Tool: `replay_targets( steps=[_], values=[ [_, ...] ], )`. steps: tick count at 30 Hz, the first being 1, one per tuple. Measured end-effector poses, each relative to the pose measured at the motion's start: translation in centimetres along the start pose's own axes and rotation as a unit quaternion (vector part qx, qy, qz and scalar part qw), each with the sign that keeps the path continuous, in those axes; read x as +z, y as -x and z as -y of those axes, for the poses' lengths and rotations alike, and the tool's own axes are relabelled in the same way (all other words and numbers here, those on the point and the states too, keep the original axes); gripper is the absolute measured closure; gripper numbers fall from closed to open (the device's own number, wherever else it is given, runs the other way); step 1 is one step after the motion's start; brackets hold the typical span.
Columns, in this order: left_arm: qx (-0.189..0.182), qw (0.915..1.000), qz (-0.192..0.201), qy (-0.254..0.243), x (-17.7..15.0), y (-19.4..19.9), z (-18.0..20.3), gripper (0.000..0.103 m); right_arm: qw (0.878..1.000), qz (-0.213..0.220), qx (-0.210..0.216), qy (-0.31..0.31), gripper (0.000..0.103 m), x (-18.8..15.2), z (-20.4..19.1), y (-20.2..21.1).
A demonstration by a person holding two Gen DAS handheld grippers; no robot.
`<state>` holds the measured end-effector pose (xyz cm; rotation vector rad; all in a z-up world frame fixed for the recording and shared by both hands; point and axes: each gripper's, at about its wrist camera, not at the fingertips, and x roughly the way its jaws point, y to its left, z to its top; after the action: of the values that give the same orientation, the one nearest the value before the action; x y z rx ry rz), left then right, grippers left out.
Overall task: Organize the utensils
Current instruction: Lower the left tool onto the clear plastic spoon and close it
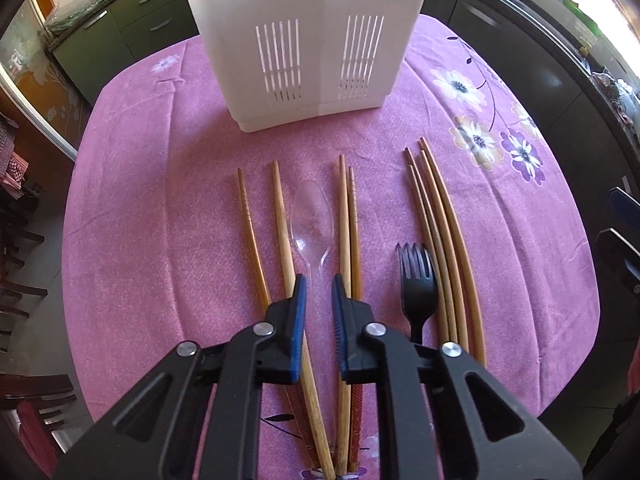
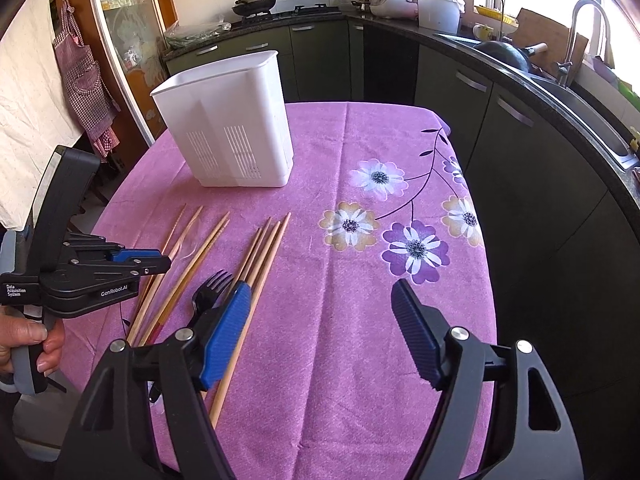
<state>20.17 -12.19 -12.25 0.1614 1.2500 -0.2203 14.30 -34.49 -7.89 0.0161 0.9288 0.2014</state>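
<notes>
The left gripper points steeply down at the tabletop. Its jaws are drawn close, with a narrow gap left between the blue pads. The handle of the spoon lies in line with that gap, and the pads are not seen pressing on it. In the right wrist view a hand grips this tool's handle at the left edge.

The right gripper tilts down over the near part of the tabletop. Its jaws are spread wide and grasp nothing. Its left pad hangs over the fork and the nearest chopsticks, while the right pad is over bare cloth.

Eight chopsticks lie in a row, running away from the camera: two single ones on the left, a touching pair in the middle, and a bundle of four on the right. One clear spoon lies between the second single stick and the pair. One black fork lies between the pair and the bundle, just beside the bundle. One white holder stands upright beyond the row, with two slotted panels facing the utensils.
</notes>
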Motion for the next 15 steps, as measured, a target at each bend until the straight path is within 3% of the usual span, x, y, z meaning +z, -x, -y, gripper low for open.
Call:
replay_targets(
  steps=[15],
  values=[
    [0.006,0.9993,-0.034,-0.011,1.2,-2.6,0.3,0.093,1.000,0.000,-0.006,0.003,0.031,0.1,0.5,0.3]
  ],
)
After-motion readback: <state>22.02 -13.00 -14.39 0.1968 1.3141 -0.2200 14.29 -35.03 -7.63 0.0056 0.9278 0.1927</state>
